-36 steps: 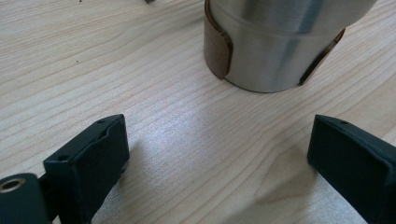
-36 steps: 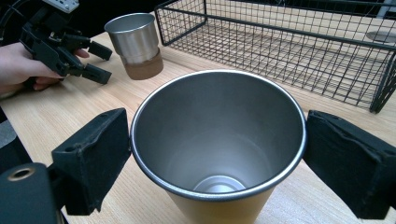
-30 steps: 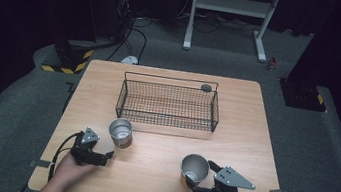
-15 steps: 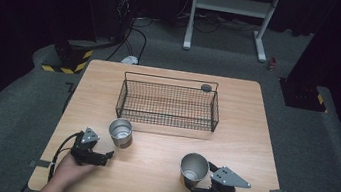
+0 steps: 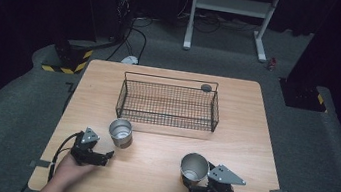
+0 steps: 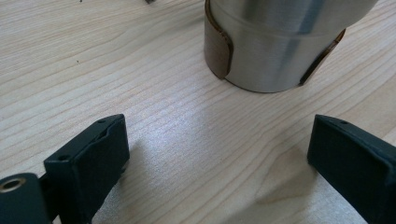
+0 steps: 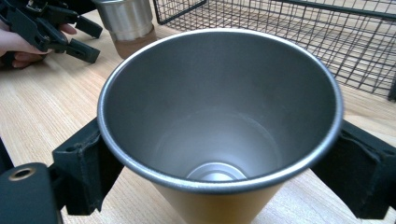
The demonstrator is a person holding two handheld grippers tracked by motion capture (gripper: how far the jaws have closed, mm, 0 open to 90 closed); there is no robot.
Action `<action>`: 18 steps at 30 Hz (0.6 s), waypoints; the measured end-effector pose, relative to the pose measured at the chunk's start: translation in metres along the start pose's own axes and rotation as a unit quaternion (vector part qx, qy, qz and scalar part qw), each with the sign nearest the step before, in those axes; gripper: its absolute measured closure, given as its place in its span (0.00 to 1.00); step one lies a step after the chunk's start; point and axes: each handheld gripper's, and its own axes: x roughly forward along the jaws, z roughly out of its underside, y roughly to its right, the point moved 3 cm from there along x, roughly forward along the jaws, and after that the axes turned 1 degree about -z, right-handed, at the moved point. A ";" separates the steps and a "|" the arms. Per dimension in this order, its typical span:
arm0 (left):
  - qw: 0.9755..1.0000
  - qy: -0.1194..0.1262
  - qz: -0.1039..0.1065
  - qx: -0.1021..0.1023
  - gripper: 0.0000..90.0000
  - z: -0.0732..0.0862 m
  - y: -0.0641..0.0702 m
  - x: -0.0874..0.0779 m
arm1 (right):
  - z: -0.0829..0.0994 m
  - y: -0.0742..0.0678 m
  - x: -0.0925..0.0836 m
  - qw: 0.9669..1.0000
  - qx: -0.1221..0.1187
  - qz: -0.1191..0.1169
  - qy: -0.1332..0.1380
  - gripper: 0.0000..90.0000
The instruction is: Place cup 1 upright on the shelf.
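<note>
A: Where are the cups seen?

B: One steel cup [image 5: 194,168] is clamped between the jaws of the right gripper [image 5: 197,180] near the table's front edge, right of centre. In the right gripper view the cup [image 7: 219,126] is seen from above, open and empty, with a black jaw pressed against each side of it. Whether its base touches the wood cannot be told.

A: And the second one?

B: A second steel cup [image 5: 120,133] is stood upright on the wooden table [image 5: 243,136], just in front of the wire basket [image 5: 167,103]. It is seen just ahead of the left gripper [image 5: 108,155], apart from it.

A: How is that gripper held?

B: Its jaws are spread wide with nothing between them; in the left gripper view, bare wood is seen between them and the cup's base [image 6: 275,46] beyond.

A: Anything else noted?

B: A small dark round object [image 5: 206,87] is seen at the basket's far right corner. Each gripper is held by a hand at the table's near edge.
</note>
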 end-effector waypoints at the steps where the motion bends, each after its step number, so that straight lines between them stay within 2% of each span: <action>1: 1.000 0.000 0.000 0.000 0.06 0.000 0.000 0.000 | 0.000 0.000 0.002 1.000 -0.001 0.000 0.000 0.10; 8: 1.000 0.000 -0.001 0.000 0.06 0.000 0.000 0.000 | 0.003 0.001 0.010 1.000 -0.001 -0.011 0.003 0.10; 18: 1.000 0.001 -0.001 0.000 0.07 0.000 0.000 0.000 | 0.002 0.001 0.010 1.000 -0.006 -0.005 0.012 0.12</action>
